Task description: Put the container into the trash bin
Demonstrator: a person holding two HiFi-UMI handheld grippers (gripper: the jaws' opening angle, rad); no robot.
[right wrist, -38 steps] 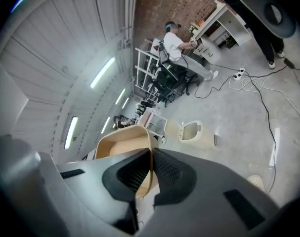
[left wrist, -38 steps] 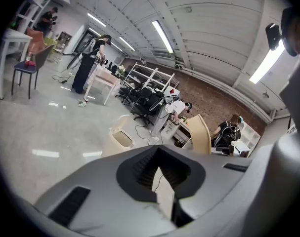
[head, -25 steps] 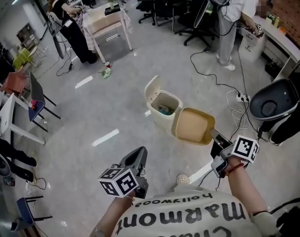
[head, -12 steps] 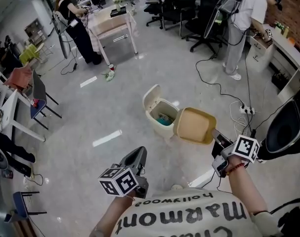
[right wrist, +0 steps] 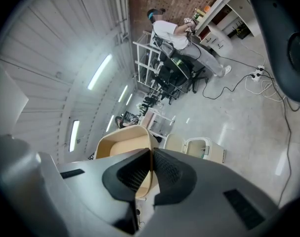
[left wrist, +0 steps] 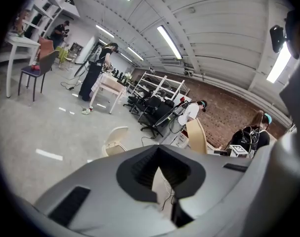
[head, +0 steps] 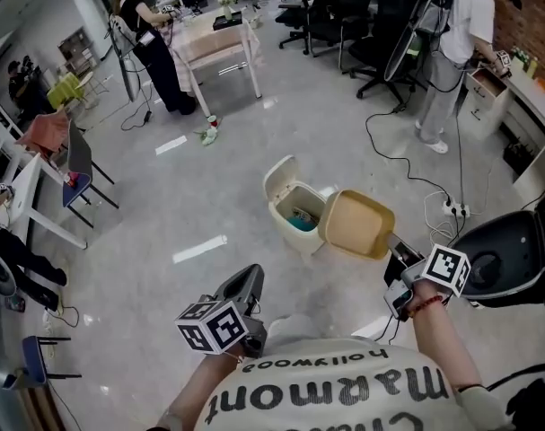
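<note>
Clamping the near wall of a tan container (head: 356, 225), the right tool (head: 391, 243) holds it out in the air, tilted so that its hollow faces up and toward the person; in the right gripper view the two dark pads of this tool (right wrist: 151, 167) are pressed on the thin rim of the container (right wrist: 124, 147), one pad on each side of the wall. Just past the held container, ahead and to the left of the right tool, a cream trash bin (head: 294, 212) stands on the grey floor (head: 191, 196) with its lid (head: 279, 172) swung up and something teal lying inside; the container hangs beside the bin's mouth, its far edge overlapping the bin's right rim as seen from above. The left tool (head: 245, 287) sits low and close to the person's body, well to the left of the right tool, and its own view shows the tips closed together with nothing between them (left wrist: 158, 154). Ahead of it and to the right are the trash bin (left wrist: 115, 141) and the raised container (left wrist: 196, 135). A white power strip with cables (head: 452, 209) lies on the floor to the right of the right tool.
</note>
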